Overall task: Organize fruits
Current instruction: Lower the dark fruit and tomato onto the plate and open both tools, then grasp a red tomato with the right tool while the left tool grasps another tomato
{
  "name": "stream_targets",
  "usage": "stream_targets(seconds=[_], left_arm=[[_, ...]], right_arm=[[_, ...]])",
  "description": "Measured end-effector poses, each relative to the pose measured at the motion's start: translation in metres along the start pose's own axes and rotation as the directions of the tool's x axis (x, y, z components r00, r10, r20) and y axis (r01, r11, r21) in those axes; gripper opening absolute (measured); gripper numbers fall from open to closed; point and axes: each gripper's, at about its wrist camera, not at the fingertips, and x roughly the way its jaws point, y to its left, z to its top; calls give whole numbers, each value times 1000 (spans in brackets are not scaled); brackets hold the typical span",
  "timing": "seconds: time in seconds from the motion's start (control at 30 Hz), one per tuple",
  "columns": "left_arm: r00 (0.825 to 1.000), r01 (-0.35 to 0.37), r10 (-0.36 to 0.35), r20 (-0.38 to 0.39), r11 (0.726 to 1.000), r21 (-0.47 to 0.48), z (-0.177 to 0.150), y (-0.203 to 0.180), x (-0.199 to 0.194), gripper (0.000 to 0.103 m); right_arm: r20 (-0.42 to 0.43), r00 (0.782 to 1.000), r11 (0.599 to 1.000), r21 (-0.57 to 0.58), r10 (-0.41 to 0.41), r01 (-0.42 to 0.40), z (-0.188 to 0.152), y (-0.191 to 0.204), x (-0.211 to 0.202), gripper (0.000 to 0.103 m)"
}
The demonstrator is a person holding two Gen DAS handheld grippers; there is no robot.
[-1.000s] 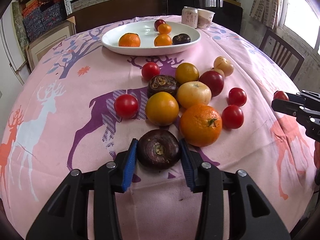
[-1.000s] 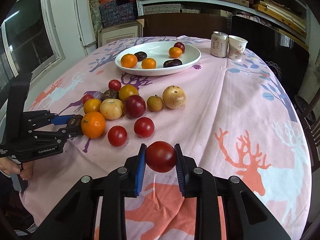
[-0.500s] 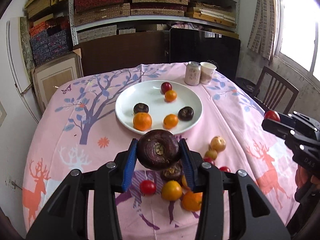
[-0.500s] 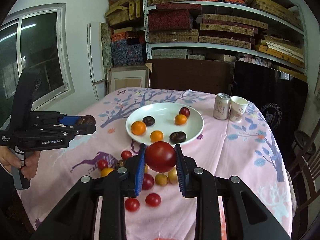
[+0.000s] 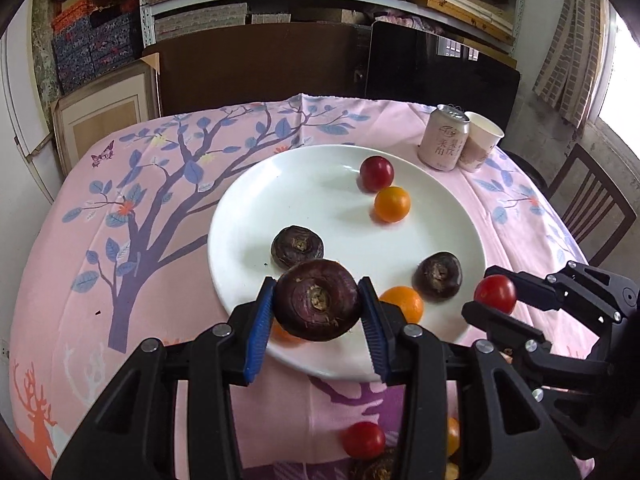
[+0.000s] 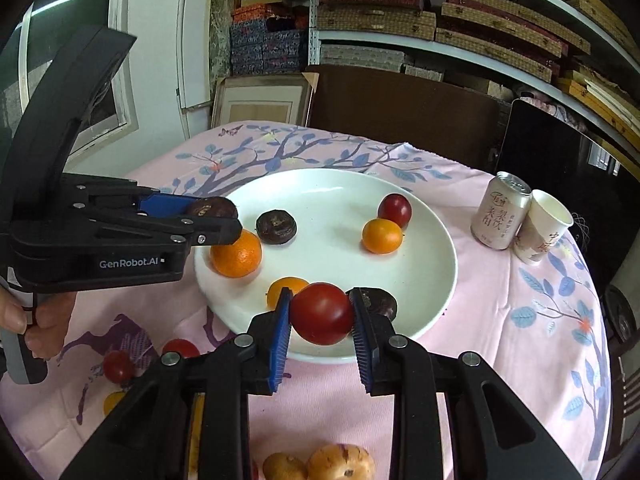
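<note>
My fingers (image 5: pixel 256 336) pinch fruit on both sides, above the near rim of the white plate (image 5: pixel 256 208).

My left gripper (image 5: pixel 316 328) clamps a dark purple water chestnut (image 5: pixel 316 300); my right gripper (image 6: pixel 322 338) clamps a red tomato (image 6: pixel 322 314). On the plate beyond I see two more chestnuts, oranges and a red fruit. Farther back a can (image 6: pixel 500 216) stands touching a paper cup (image 6: pixel 542 226) on the pink cloth (image 5: pixel 120 240).

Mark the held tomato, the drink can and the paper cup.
held tomato (image 6: pixel 322 314), right wrist view, front of its skin.
drink can (image 6: pixel 500 218), right wrist view, side label.
paper cup (image 6: pixel 540 236), right wrist view, outer wall.
</note>
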Motion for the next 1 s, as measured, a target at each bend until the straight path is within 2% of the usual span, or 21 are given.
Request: stream_targets(seconds=[0.13, 0.17, 0.2, 0.27, 0.33, 0.53, 0.6, 0.8, 1.0], left_arm=[[1000, 3, -3, -19, 1000, 3, 6, 1, 21, 41], [1000, 4, -3, -25, 1000, 3, 7, 0, 25, 41], [1000, 1, -1, -27, 1000, 2, 8, 0, 28, 51], [1000, -12, 12, -11, 1000, -4, 9, 0, 28, 70], [1000, -18, 18, 18, 1000, -11, 9, 0, 22, 72], [1000, -17, 18, 26, 999, -27, 0, 2, -3, 74], [999, -22, 23, 32, 999, -30, -7, 2, -14, 78], [999, -29, 31, 34, 998, -49, -43, 7, -47, 80], [999, -29, 32, 42, 997, -65, -87, 11, -78, 84]], right_arm=[[-56, 998, 1000, -9, 3, -4, 3, -2, 26, 30], [-69, 998, 1000, -11, -3, 2, 3, -2, 30, 33], [-74, 997, 1000, -12, -9, 8, 3, -3, 33, 46], [-46, 998, 1000, -8, -30, 30, 3, -3, 30, 60], [-39, 999, 1000, 9, -17, 18, 2, -5, 24, 60], [-37, 999, 997, 77, 14, -11, -6, -14, 0, 60], [-34, 999, 995, 98, 23, -19, -11, -16, -13, 60], [-43, 999, 988, 152, 2, 5, -37, -20, -46, 63], [-58, 998, 985, 174, 19, -8, -72, -11, -77, 64]])
